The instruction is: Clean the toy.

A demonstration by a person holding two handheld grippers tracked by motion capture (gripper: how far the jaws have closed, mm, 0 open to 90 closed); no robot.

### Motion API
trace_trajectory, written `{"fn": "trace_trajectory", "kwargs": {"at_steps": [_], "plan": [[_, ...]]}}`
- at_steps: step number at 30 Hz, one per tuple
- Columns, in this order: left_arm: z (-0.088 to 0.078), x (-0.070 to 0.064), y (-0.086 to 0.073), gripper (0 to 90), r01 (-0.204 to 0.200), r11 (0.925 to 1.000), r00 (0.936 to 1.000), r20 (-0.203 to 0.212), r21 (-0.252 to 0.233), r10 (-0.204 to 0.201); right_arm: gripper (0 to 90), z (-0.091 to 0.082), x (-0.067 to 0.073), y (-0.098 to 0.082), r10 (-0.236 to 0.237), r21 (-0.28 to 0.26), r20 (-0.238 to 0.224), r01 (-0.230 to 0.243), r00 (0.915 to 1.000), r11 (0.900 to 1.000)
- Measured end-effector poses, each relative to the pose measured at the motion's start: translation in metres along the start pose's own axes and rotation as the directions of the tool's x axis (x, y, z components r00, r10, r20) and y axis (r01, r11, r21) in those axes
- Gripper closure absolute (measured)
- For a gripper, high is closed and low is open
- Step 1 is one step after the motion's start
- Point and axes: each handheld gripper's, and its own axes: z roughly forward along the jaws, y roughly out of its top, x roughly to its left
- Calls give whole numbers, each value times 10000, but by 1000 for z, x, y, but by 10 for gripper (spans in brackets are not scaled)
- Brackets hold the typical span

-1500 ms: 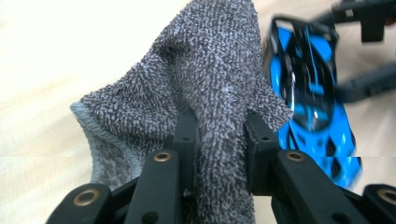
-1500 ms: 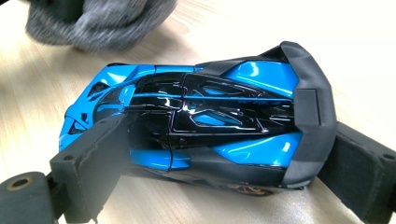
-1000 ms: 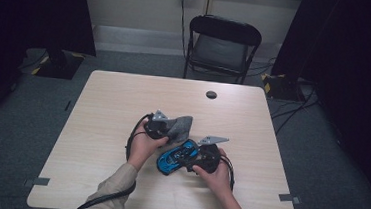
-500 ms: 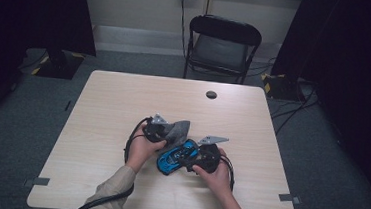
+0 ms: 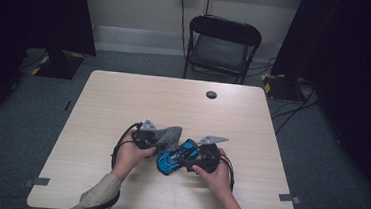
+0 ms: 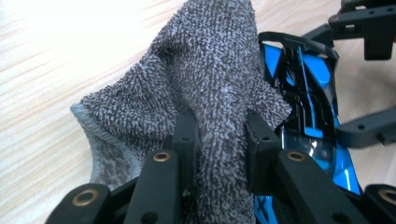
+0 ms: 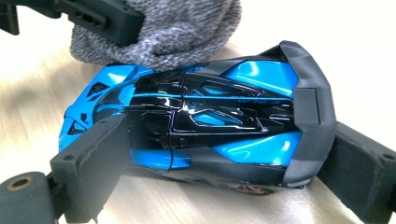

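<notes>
On the pale wooden surface [image 5: 123, 99], a little toward its near edge and close to the middle of its width, a person works with a tool in each hand. The left tool [image 6: 217, 135] is clamped on a fold of grey terry cloth [image 6: 210, 70]; its two black jaws press in on the cloth from either side, and the rest of the cloth spreads out beyond them, with a stitched hem showing at one corner. The free part of the cloth lies against one end of a shiny blue and black toy car [image 7: 201, 116]. In the high view the cloth [image 5: 170, 134] sits just left of the car [image 5: 175, 156] and touches it. The right tool [image 7: 224, 158] is clamped on the car, one padded jaw against the side near its nose and the other wrapped round its tail, so the car sits across the jaws. The car is low over the surface; whether its wheels rest on the wood I cannot tell. Near the far edge of the surface is a small dark round cap [image 5: 211, 94], well apart from the hands. Beyond that edge stands a black folding chair [image 5: 222, 47].
</notes>
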Motion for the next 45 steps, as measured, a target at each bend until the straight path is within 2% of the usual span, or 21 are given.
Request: {"fn": "trace_trajectory", "kwargs": {"at_steps": [10,21,29,31,36,40,45], "plan": [[-11,2,-10,703,168,9999,9998,119,-22,-168,72,0,1,0,-25,23,23,24,10000,10000],[-25,3,-20,703,30,10000,10000,78,5,-30,72,1,2,1,-45,26,-3,45,10000,10000],[-32,4,-23,704,155,9999,9997,206,55,-156,71,1,3,1,-68,102,2,68,10000,9999],[-33,5,-21,704,157,9999,9997,159,51,-158,72,1,4,1,-67,107,-5,67,10000,9999],[-26,7,-8,703,190,9993,9998,-68,-314,-192,72,1,4,1,-67,97,8,67,10000,9999],[-13,4,7,702,190,9982,9997,-135,-570,-198,71,1,3,1,-70,97,-14,71,10000,9999],[13,-3,30,698,117,9969,9998,-146,-777,-128,72,1,3,1,-76,81,-42,77,10000,9999]]}}
